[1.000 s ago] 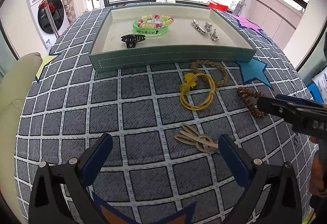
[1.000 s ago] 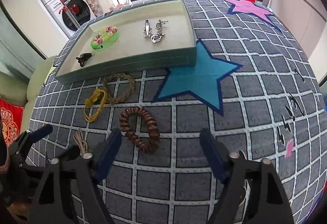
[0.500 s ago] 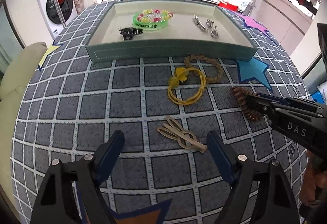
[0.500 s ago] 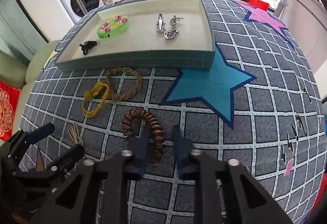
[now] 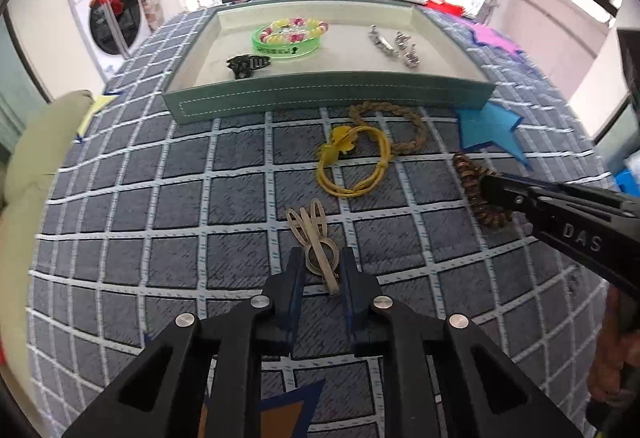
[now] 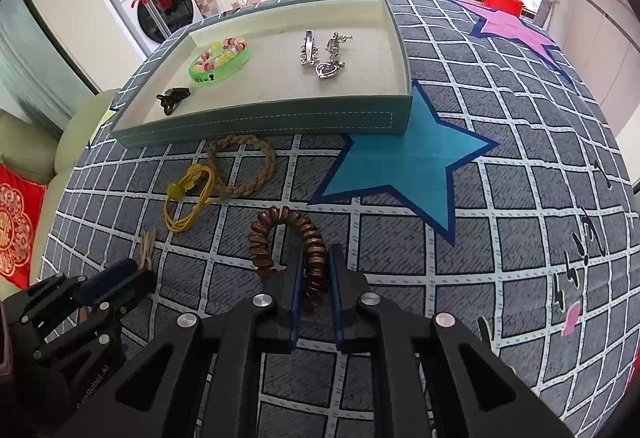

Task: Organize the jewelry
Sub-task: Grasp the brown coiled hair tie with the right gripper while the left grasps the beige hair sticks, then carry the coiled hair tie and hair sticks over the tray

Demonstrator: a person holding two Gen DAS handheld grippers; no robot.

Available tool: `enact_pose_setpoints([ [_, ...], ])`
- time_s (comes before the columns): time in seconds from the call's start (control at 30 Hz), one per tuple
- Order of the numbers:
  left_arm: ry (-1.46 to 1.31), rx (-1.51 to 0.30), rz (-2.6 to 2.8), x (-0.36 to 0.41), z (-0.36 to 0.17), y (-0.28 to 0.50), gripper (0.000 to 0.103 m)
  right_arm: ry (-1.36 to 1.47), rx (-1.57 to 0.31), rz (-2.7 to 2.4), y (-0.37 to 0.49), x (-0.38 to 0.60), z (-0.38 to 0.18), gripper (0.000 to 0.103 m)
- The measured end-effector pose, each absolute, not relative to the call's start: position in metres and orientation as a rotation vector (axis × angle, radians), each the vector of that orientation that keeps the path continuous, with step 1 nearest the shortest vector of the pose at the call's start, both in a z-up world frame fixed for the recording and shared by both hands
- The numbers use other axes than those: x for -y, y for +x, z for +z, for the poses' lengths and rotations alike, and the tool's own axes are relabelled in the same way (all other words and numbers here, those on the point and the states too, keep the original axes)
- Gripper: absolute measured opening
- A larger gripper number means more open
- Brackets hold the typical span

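My left gripper (image 5: 321, 262) is shut on a gold hair clip (image 5: 314, 238) lying on the checked cloth. My right gripper (image 6: 314, 266) is shut on a brown spiral hair tie (image 6: 294, 238), also seen from the left wrist (image 5: 476, 190). A yellow cord bracelet (image 5: 352, 162) and a braided tan bracelet (image 5: 394, 130) lie in front of the green tray (image 5: 328, 100). In the tray are a green bangle with beads (image 5: 286, 38), a black claw clip (image 5: 248, 64) and silver pieces (image 5: 394, 44).
A blue star patch (image 6: 404, 166) lies right of the tray's front corner. A pink star (image 6: 512, 28) is at the back right. A washing machine (image 6: 160, 6) and a window stand beyond the table. A cushion (image 5: 36, 142) lies off the left edge.
Both grippers were open a second ago. The right one closed on the spiral hair tie first; the left one moved forward and closed on the gold hair clip.
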State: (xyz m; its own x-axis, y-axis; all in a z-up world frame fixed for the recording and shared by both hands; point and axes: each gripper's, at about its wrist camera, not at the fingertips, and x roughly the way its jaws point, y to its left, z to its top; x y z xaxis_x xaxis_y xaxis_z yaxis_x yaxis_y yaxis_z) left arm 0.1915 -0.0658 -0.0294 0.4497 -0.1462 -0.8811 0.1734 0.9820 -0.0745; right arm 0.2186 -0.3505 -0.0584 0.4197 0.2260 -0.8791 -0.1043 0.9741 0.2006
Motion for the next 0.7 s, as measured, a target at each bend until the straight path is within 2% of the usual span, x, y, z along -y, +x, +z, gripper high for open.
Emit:
enact_pose_setpoints([
  [0.07,-0.015,-1.075,-0.241,0.059,-0.027,0.189,0.031,0.131,-1.114,0.208,0.217,0.351,-0.056,0.013],
  [0.1,-0.023,-1.066,-0.256,0.057,-0.026,0.188,0.019,0.135,-1.110,0.210,0.216,0.351,-0.055,0.013],
  [0.13,-0.026,-1.060,-0.273,0.056,-0.024,0.187,0.013,0.140,-1.106,0.211,0.215,0.352,-0.052,0.013],
  [0.7,0.083,-0.949,-0.344,0.050,0.008,0.170,0.014,0.217,-1.055,0.229,0.201,0.360,-0.028,0.013],
])
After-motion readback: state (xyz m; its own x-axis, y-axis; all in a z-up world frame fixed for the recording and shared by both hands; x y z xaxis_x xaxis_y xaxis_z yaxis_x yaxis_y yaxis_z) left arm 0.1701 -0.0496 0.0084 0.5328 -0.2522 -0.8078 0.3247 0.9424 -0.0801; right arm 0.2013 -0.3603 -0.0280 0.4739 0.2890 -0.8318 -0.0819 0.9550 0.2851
